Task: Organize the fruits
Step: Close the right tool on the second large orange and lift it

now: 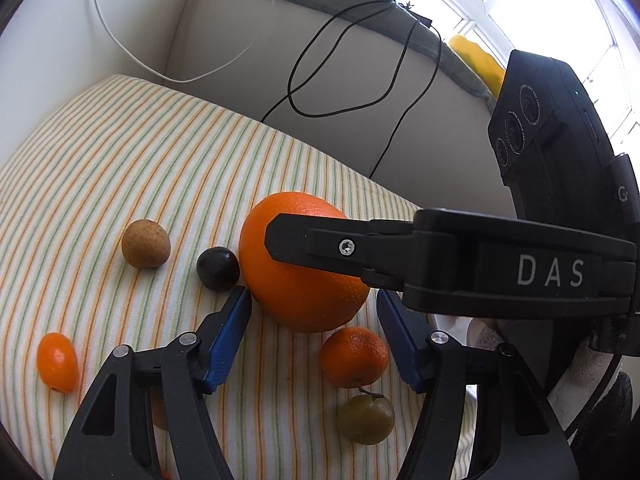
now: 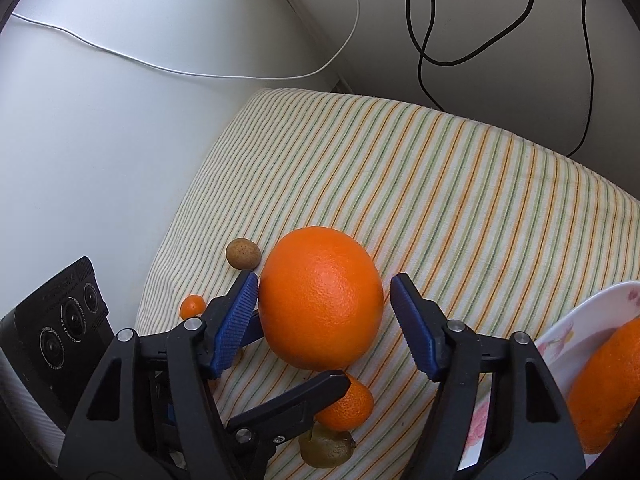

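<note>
A large orange [image 2: 320,300] lies on the striped cloth [image 2: 440,200]. My right gripper [image 2: 323,279] is open and straddles it: the left pad [image 2: 236,320] sits at the peel and the right pad [image 2: 414,328] stands a little clear. My left gripper [image 1: 313,294] is open just in front of the same orange [image 1: 296,280]. A small mandarin [image 1: 354,356] lies on the cloth between the left gripper's fingers, untouched. One right-gripper finger [image 1: 320,244] crosses over the orange. A left-gripper finger [image 2: 288,404] reaches under it, beside the mandarin [image 2: 348,408].
A dark plum [image 1: 218,268], a brown round fruit [image 1: 146,244], a kumquat [image 1: 57,362] and a green fruit [image 1: 365,420] lie scattered on the cloth. A flowered plate [image 2: 560,332] at the right holds another orange [image 2: 608,388]. Black and white cables [image 1: 360,60] hang over the white backrest.
</note>
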`<state>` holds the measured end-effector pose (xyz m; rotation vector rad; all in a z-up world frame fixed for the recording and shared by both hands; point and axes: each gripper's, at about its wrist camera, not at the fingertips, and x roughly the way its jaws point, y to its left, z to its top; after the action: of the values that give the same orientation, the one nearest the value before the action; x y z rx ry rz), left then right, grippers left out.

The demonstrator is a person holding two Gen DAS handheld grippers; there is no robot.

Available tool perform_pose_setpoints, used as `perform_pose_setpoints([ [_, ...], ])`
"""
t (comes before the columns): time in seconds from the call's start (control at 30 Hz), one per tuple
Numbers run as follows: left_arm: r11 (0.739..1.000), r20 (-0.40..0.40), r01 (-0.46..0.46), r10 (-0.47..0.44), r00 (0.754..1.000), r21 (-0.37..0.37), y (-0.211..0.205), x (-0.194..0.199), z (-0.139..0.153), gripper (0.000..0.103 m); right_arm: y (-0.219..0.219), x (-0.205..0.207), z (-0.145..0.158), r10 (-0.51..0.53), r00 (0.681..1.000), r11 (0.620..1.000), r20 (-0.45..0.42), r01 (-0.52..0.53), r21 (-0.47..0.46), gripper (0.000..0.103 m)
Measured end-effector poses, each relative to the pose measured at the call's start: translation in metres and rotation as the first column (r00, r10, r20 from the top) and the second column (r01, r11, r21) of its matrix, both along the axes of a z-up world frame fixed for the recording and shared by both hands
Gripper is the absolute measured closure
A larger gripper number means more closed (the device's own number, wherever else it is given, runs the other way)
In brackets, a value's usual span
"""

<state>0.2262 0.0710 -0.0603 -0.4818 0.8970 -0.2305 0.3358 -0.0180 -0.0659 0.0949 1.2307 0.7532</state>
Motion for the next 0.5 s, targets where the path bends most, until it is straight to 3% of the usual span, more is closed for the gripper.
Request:
perform_pose_setpoints([
  [0.07, 1.0, 0.0, -0.002, 0.002, 1.0, 0.013, 0.0, 0.001, 0.0, 0.044, 0.004, 0.001, -0.001, -0.002, 1.0, 1.0, -0.002, 0.002, 0.004, 0.035],
  [0.5, 0.999, 0.02, -0.004, 0.002, 1.0, 0.054, -0.007, -0.005, 0.002, 0.043, -0.009, -0.015, 0.005, -0.001, 1.0, 1.0, 0.017, 0.001, 0.003, 0.035],
])
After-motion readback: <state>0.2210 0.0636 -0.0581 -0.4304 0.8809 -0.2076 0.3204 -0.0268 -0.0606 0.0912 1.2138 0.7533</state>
